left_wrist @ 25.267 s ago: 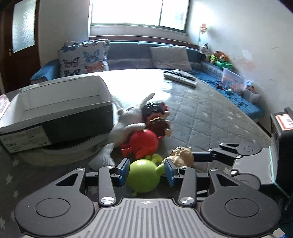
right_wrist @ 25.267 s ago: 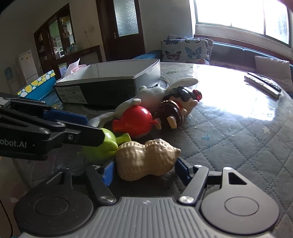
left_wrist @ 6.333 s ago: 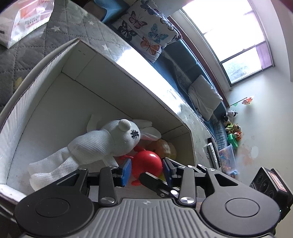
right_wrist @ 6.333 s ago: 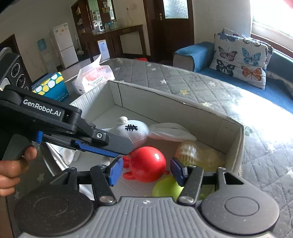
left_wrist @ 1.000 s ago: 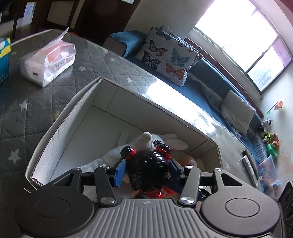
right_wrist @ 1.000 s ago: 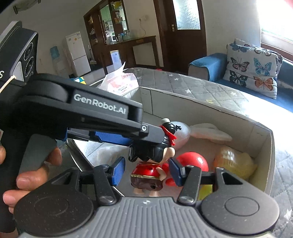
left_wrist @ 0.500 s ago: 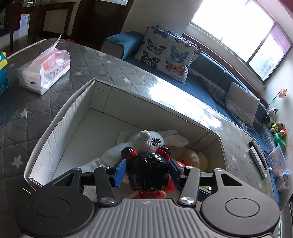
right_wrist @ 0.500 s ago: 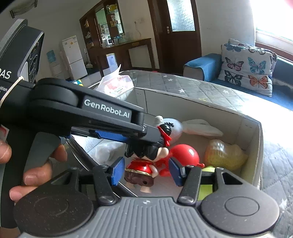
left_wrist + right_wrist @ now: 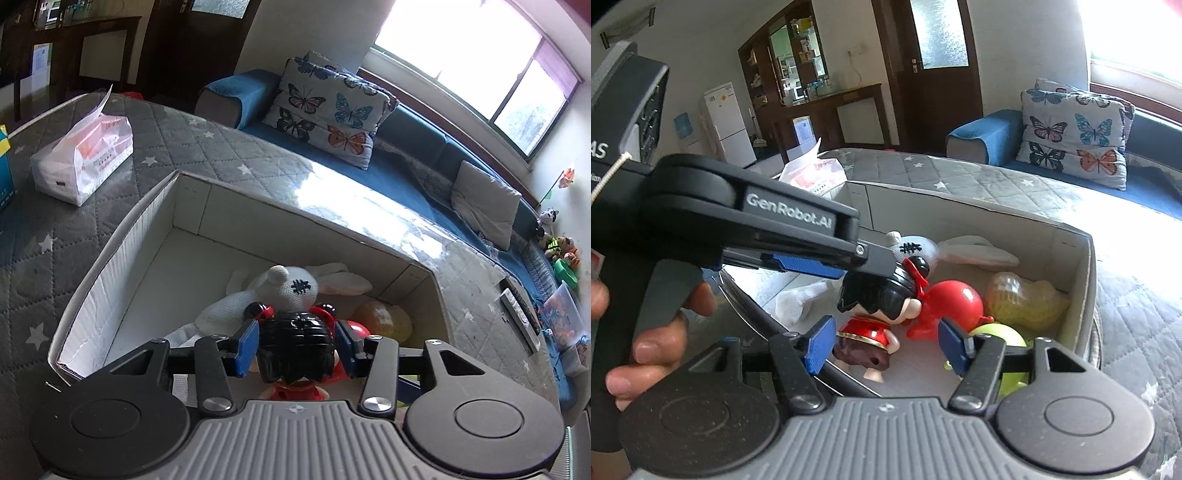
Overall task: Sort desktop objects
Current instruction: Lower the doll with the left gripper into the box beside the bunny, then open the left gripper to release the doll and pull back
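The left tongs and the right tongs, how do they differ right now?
The left tongs are shut on the doll, gripping its black-haired head; the right tongs are open and hold nothing. The left tongs carry the doll over the box; the right tongs sit low at its near edge. Both have blue pads.

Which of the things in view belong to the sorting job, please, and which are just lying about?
Job:
- doll figurine in left hand-held gripper
- cardboard box
- white plush rabbit
- red toy
- peanut toy
- green toy

Lying about:
- tissue pack
- butterfly cushion
- remote controls
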